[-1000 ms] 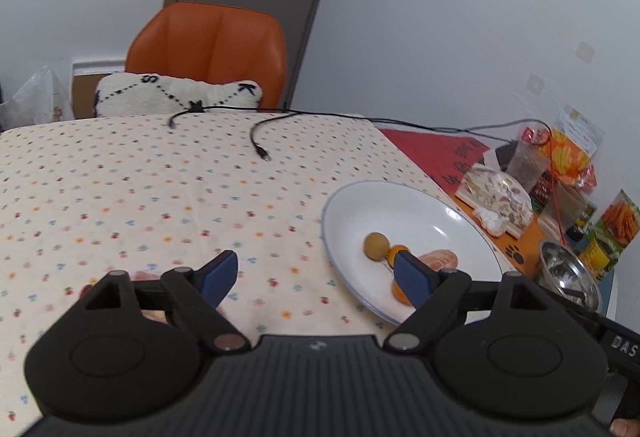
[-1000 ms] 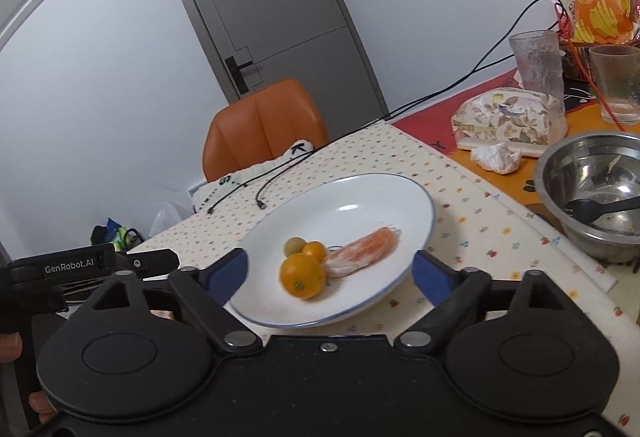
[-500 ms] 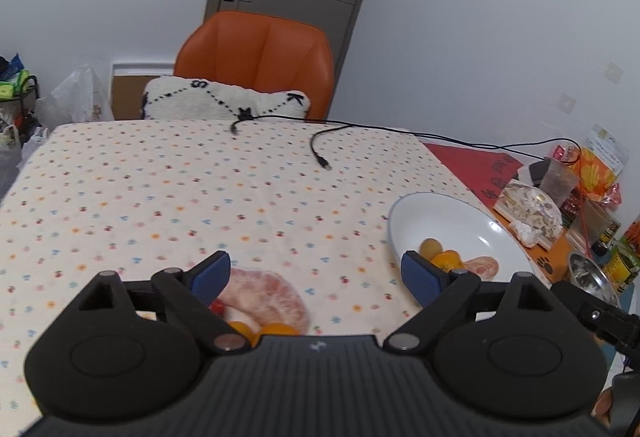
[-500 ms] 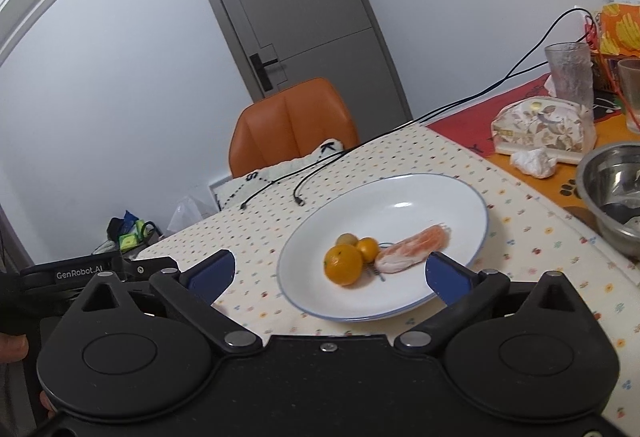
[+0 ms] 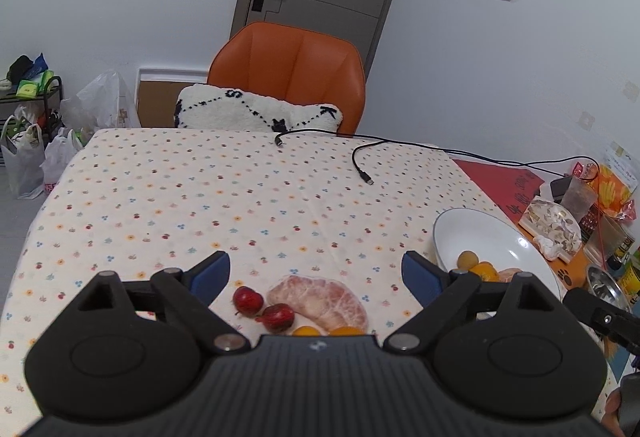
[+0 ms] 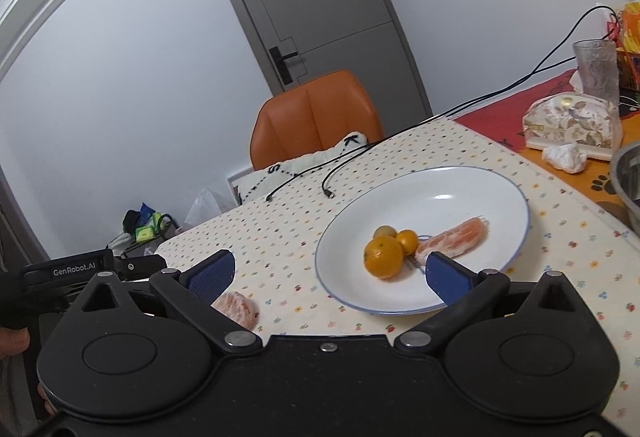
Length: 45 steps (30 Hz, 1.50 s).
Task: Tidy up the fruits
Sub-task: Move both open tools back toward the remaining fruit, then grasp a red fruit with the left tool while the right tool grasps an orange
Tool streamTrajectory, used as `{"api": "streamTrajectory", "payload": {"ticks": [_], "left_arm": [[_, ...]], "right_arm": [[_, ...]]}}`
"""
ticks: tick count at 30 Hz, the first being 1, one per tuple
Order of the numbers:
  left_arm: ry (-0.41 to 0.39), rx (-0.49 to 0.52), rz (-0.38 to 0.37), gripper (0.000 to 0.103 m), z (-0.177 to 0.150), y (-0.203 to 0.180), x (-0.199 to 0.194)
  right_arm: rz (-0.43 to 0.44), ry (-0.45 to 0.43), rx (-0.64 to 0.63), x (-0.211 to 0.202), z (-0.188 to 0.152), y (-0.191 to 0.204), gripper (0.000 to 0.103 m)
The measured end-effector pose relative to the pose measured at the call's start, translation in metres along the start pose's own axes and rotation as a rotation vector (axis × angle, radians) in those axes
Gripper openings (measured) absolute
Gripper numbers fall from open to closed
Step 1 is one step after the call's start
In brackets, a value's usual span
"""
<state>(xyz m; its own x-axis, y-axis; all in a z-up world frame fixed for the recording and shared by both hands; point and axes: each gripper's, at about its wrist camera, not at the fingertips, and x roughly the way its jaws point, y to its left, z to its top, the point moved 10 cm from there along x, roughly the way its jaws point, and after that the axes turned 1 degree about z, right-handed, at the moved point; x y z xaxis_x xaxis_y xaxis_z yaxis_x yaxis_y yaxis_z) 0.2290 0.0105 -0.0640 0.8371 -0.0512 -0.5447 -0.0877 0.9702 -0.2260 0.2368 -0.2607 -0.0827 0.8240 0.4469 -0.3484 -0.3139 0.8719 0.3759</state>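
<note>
Left wrist view shows the left gripper (image 5: 316, 269) with fingers spread and empty above 2 red fruits (image 5: 262, 307) and a peeled citrus piece (image 5: 320, 302), unsorted on the tabletop (image 5: 200, 189). Right gripper (image 6: 326, 271), equally spread and empty, faces the white plate (image 6: 460, 193), right, already holding 3 round fruits (image 6: 383, 256) and a segment (image 6: 454, 239); roughly half done, I judge.

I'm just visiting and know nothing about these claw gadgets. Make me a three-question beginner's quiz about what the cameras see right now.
1. True or false: the left claw is gripping a fruit.
2. How many red fruits lie on the tablecloth beside the peeled pomelo piece?
3. The largest round fruit on the white plate is: A) the orange B) a banana C) a pear

Key
1. False; it is open, with fruit lying below it.
2. Two.
3. A
</note>
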Motion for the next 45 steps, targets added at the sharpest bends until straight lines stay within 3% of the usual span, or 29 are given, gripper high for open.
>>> {"api": "streamTrajectory", "payload": {"ticks": [11, 13, 18, 21, 28, 43, 45], "left_arm": [[-0.011, -0.026, -0.003, 0.089, -0.006, 0.023, -0.003], [-0.010, -0.035, -0.012, 0.084, -0.008, 0.025, -0.002], [0.027, -0.063, -0.034, 0.063, -0.017, 0.029, 0.009], [0.045, -0.076, -0.045, 0.056, -0.022, 0.030, 0.016], [0.079, -0.093, -0.055, 0.050, -0.032, 0.029, 0.031], [0.122, -0.116, -0.046, 0.042, -0.049, 0.034, 0.059], [0.121, -0.116, -0.045, 0.032, -0.049, 0.034, 0.059]], "right_arm": [[0.055, 0.041, -0.002, 0.017, -0.007, 0.021, 0.103], [0.062, 0.048, -0.007, 0.020, -0.009, 0.025, 0.103], [0.075, 0.063, -0.021, 0.027, -0.013, 0.033, 0.102], [0.074, 0.058, -0.034, 0.030, -0.013, 0.035, 0.097], [0.091, 0.094, -0.028, 0.043, -0.020, 0.037, 0.079], [0.149, 0.177, -0.061, 0.064, -0.042, 0.058, 0.072], [0.157, 0.187, -0.070, 0.066, -0.045, 0.063, 0.072]]}}
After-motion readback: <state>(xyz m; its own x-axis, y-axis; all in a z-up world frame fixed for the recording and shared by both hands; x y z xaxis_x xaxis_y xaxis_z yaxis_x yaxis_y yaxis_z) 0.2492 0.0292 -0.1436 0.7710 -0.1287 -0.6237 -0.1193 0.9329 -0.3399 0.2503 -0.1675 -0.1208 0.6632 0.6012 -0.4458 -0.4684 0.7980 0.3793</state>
